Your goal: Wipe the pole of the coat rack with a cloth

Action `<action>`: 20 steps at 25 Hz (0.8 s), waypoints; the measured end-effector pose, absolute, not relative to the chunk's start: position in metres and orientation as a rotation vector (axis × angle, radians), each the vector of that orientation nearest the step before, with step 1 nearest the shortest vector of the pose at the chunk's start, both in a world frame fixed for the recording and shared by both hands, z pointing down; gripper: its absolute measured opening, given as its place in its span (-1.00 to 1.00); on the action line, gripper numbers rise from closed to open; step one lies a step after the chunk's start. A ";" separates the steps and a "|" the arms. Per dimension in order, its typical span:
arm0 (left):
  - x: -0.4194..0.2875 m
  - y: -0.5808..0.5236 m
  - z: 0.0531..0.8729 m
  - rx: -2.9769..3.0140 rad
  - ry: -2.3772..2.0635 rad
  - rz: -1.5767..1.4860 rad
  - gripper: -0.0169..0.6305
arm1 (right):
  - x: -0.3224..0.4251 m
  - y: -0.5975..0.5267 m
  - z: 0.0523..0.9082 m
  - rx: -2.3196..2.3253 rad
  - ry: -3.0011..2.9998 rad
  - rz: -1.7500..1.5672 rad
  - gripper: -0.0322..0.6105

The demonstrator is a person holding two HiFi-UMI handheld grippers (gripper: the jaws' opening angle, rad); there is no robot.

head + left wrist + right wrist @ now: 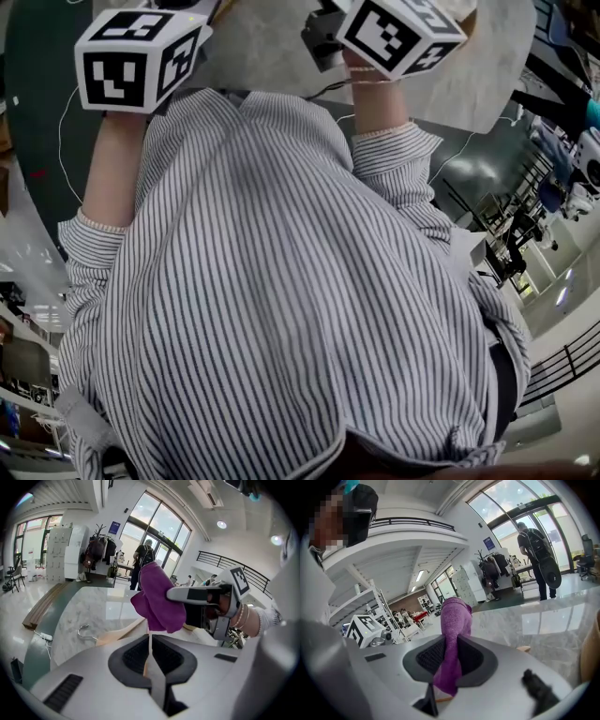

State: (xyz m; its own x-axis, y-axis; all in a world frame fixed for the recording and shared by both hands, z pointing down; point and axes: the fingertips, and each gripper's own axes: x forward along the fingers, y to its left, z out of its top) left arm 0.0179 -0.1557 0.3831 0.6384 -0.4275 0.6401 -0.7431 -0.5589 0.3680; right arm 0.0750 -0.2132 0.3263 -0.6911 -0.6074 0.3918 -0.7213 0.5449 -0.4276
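Firmly pinched in the right gripper (449, 660): purple cloth (454, 620) (bunched above the jaws), held up over the marble table (93, 606), just ahead of the left gripper (150, 656). Left jaws pressed together, gripping nothing. Beyond, wooden hanger (119, 632) lying on the marble; coat rack (99, 543) well away by the wall.
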 end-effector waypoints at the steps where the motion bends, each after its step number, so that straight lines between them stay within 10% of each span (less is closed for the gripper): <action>1: 0.018 -0.160 0.378 2.237 -0.917 0.634 -0.87 | 0.074 -0.214 0.324 1.129 -2.586 0.846 -0.67; 20: 0.002 -0.173 0.318 2.367 -1.066 0.400 -0.87 | 0.055 -0.187 0.302 1.250 -2.630 0.723 -0.67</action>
State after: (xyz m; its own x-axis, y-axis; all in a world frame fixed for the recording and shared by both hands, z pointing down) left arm 0.0020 -0.1729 0.3182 0.6487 -0.6087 0.4568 -0.7589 -0.5624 0.3283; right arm 0.0554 -0.1867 0.3017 -0.6447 -0.6928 0.3231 -0.7606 0.5390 -0.3620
